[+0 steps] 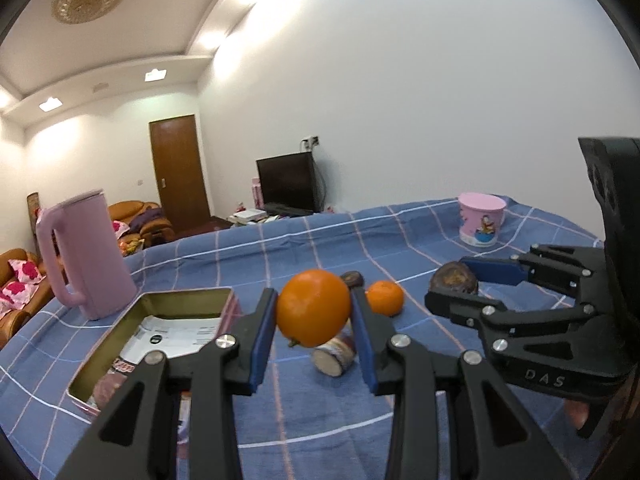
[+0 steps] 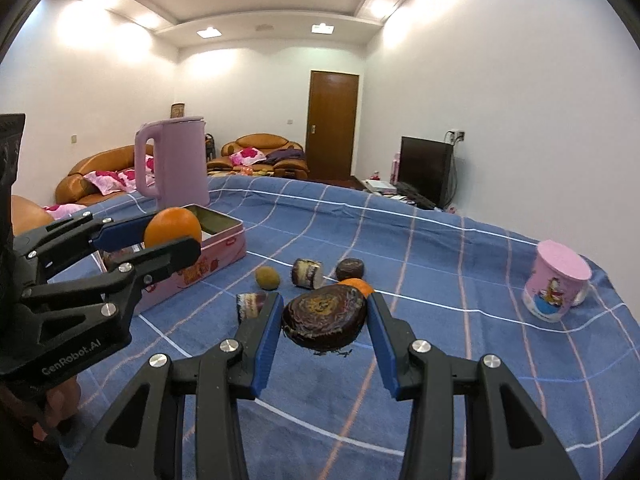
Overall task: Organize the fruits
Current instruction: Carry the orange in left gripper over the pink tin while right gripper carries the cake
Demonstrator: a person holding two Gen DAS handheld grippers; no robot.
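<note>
A blue checked cloth (image 2: pixel 420 248) covers the flat surface. At its centre lie a small green-brown round fruit (image 2: pixel 267 278), two cut dark rolls (image 2: pixel 307 273), a dark round piece (image 2: pixel 350 269) and a small orange (image 1: pixel 385 298). At ten o'clock stand an open pink tin box (image 2: pixel 224 240) and a lilac plastic jug (image 2: pixel 176 160); at three o'clock, a pink cartoon-printed cup (image 2: pixel 556 280).

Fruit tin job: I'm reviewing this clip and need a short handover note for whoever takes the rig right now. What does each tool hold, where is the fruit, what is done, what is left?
Left tool: shut on the large orange, lifted just right of the open tin.
Right tool: shut on a dark purple-brown fruit, held above the blue checked cloth.
On the cloth: a small orange, a greenish-brown fruit, a dark round piece and two cut cylinder pieces.
Done: both fruits picked up; no fruit visible in the tin, though part of it is hidden.
Left: drop both in the tin, presumably, then collect the rest. The pink kettle and pink cup are untouched.
</note>
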